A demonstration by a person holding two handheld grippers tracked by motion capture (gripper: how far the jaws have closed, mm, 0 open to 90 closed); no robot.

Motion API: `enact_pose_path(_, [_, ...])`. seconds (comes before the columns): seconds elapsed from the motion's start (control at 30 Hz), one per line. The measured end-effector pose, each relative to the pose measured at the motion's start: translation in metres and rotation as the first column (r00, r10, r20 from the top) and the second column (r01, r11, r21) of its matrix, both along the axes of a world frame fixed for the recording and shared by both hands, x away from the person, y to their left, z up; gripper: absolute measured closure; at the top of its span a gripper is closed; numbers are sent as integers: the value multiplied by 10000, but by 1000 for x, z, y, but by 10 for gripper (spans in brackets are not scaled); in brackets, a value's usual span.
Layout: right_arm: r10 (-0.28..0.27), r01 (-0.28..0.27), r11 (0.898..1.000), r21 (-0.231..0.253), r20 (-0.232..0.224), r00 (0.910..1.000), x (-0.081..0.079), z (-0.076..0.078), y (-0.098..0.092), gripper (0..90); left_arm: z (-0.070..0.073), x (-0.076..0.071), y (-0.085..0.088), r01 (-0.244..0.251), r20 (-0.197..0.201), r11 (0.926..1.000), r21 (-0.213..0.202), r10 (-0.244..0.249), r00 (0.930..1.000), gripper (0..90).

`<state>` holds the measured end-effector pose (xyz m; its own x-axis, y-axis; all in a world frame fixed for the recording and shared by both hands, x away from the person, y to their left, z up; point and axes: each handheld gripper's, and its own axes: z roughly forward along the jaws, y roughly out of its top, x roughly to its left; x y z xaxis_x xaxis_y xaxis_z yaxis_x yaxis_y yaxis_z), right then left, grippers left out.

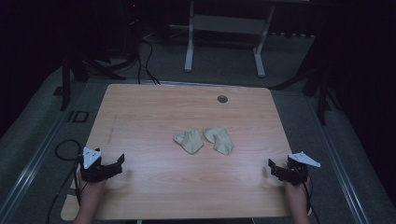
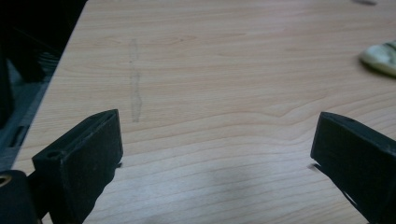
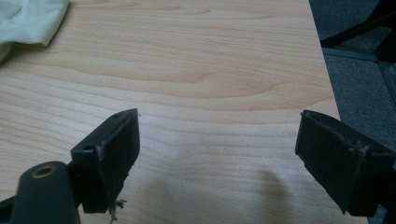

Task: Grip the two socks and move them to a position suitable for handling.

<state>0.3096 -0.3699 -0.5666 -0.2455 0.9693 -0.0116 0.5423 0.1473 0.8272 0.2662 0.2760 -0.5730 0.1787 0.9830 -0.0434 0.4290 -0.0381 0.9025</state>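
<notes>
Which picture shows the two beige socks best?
The high view: both socks, the left sock and the right sock, lie whole at mid-table. The left gripper view catches a sliver at its right edge; the right gripper view, a corner top left.

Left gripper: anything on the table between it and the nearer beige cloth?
Nothing. In the high view, bare wood table runs from the open left gripper to the left cloth; the right cloth lies beyond it.

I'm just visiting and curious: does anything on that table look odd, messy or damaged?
Little stands out. Two pale socks lie crumpled, not flat, mid-table. A faint grey streak marks the wooden table near its left side. Both the left gripper and right gripper rest open, holding nothing.
</notes>
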Motion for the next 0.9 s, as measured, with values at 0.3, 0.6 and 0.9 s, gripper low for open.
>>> enact_pose_path(0.3, [510,-508,9987,58,-625,9967,2,7,9,143,1,0,-1,159,-81,9998,-68,-160,9998,21])
enact_pose_path(0.6, [815,-775,9961,432,-981,9918,12,17,26,133,3,-1,-9,505,65,9987,-6,-505,9987,22])
enact_pose_path(0.9, [1583,-1531,9868,518,-1192,9802,25,21,49,134,3,0,-10,308,-222,9995,68,-307,9993,33])
